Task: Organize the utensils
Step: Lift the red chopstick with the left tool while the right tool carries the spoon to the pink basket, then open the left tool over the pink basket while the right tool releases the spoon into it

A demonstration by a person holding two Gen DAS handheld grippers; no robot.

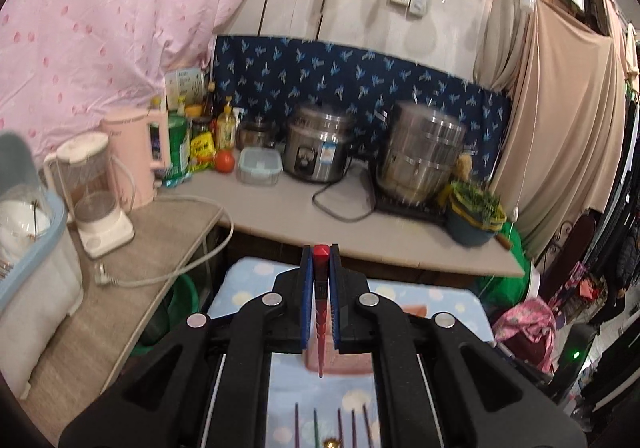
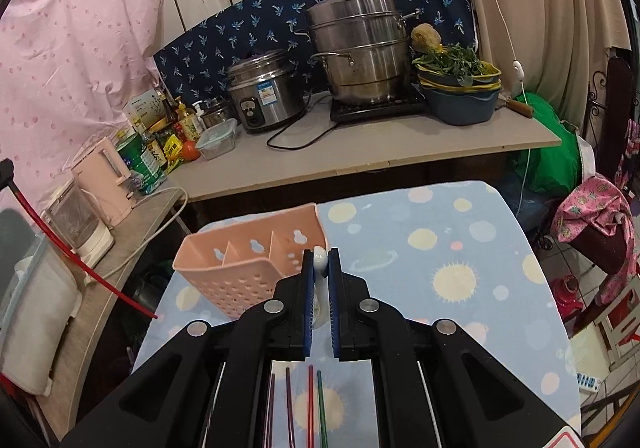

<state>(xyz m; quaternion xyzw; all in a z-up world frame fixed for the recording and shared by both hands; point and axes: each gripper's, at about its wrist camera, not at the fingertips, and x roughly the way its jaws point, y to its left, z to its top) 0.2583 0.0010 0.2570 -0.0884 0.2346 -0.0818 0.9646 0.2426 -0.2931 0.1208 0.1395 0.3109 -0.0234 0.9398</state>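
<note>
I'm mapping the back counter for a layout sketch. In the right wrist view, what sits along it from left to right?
pink kettle → green canister → tomato → clear lidded container → rice cooker → stacked steel steamer pot → blue basins of greens

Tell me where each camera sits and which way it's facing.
Left wrist: on the left hand-held gripper, shut on a red chopstick, facing the counter.
Right wrist: on the right hand-held gripper, shut on a white spoon, facing the pink utensil caddy.
Shared: steamer pot, rice cooker.
</note>
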